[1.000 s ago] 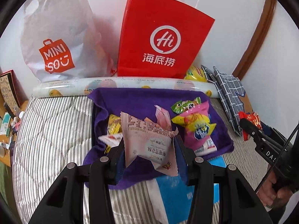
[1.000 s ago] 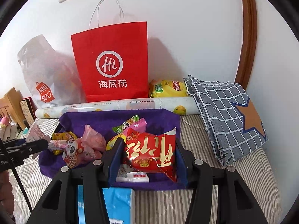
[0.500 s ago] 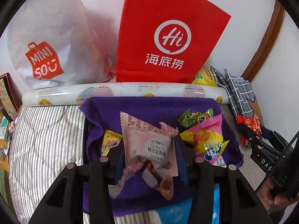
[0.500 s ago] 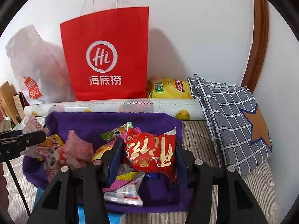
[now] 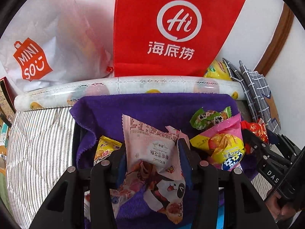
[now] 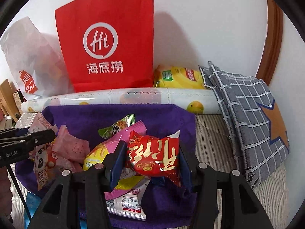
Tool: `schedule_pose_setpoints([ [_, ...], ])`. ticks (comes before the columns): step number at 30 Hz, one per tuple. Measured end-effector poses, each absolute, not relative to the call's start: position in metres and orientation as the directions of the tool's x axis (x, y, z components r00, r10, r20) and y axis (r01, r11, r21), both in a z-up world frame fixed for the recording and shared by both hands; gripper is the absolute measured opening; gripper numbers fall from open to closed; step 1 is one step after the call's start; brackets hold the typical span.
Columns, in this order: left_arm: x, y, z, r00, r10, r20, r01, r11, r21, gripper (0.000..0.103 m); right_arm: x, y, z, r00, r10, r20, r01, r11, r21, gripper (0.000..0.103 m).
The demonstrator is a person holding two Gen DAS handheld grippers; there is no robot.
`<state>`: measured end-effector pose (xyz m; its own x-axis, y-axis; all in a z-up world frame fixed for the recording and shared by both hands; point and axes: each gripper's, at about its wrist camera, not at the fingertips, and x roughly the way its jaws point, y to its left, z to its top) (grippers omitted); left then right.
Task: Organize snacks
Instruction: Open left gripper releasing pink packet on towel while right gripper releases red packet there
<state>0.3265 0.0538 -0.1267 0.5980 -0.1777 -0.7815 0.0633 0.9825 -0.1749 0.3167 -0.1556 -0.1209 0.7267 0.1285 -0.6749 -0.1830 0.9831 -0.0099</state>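
My left gripper (image 5: 152, 152) is shut on a pale pink snack packet (image 5: 150, 145) and holds it over the purple towel (image 5: 152, 106). My right gripper (image 6: 151, 152) is shut on a red snack packet with gold letters (image 6: 156, 152), also over the purple towel (image 6: 114, 114). Loose snacks lie on the towel: a pink and yellow chip bag (image 5: 223, 145), a green packet (image 5: 207, 118), a yellow packet (image 5: 106, 148) and panda-print packets (image 5: 167, 190). The right gripper shows at the right edge of the left wrist view (image 5: 253, 137). The left gripper shows at the left of the right wrist view (image 6: 34, 135).
A red Hi paper bag (image 6: 108, 38) and a white Miniso bag (image 5: 38, 43) stand against the wall behind a rolled mat (image 6: 124, 97). A yellow chip bag (image 6: 179, 76) and a folded grey checked cloth (image 6: 247, 114) lie at the right. The bed cover is striped (image 5: 38, 143).
Both grippers have moved forward over the purple towel toward the bags, each still holding its packet. The bags and towel look larger and nearer.
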Motion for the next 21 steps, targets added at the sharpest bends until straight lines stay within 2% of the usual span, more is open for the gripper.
schedule_pose_setpoints([
  [14, 0.331, 0.051, -0.135, 0.583, -0.169, -0.794, 0.055, 0.984, -0.169, 0.052, 0.317, -0.152, -0.124, 0.728, 0.128, -0.674, -0.205, 0.978, -0.036, 0.052],
  [19, 0.327, 0.048, -0.128, 0.595, -0.136, -0.792, 0.046, 0.99, -0.134, 0.065, 0.316, -0.15, -0.124, 0.727, 0.124, -0.676, -0.211, 0.976, -0.047, 0.054],
  [21, 0.325, 0.048, -0.124, 0.602, -0.12, -0.79, 0.038, 0.992, -0.122, 0.076, 0.316, -0.149, -0.124, 0.727, 0.125, -0.676, -0.219, 0.974, -0.055, 0.055],
])
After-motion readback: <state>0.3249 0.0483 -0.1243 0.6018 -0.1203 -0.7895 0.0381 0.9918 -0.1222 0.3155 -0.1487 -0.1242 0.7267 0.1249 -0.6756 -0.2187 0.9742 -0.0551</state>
